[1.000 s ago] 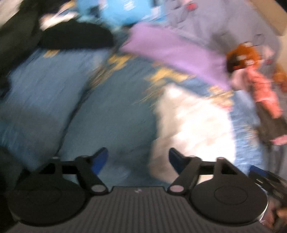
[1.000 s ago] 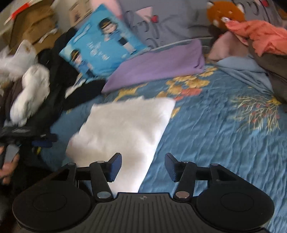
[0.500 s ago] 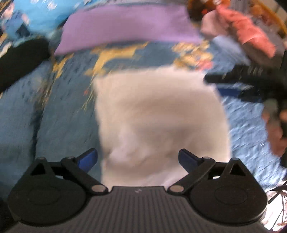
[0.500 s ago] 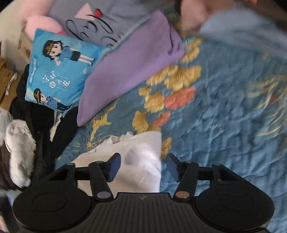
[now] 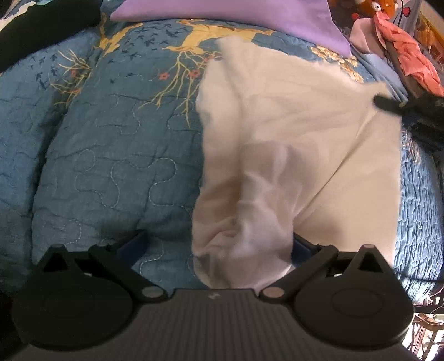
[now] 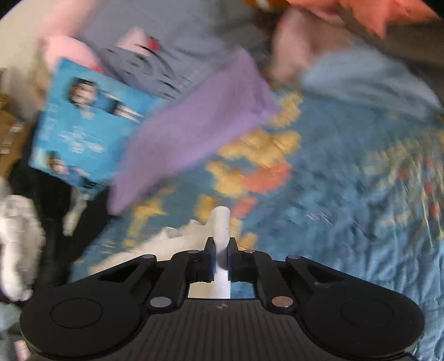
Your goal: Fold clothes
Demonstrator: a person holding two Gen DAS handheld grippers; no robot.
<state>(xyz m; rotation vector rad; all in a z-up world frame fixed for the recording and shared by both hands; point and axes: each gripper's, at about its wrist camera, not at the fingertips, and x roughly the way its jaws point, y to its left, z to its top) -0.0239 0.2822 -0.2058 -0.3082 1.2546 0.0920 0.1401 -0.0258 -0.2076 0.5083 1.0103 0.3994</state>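
A white garment [image 5: 291,125] lies folded on the blue quilted bedspread [image 5: 111,138]. My left gripper [image 5: 217,245] hangs right over its near bunched corner, jaws wide and still opening; the cloth sits between the fingers without being pinched. My right gripper [image 6: 221,244] is closing tight on the far right corner of the white garment [image 6: 177,241], and a fold of white cloth sticks up between its pads. In the left wrist view the right gripper [image 5: 388,104] shows as a dark tip at the garment's right corner.
A folded purple cloth [image 5: 222,11] lies beyond the garment, with a blue printed cushion [image 6: 83,122] to its left. Black clothing [image 5: 41,25] is heaped at the far left. Coral and pink clothes [image 5: 408,50] pile up at the far right.
The left gripper dropped over the garment's near corner and spread wider. The right gripper swung to the far corner and clamped onto the white cloth.
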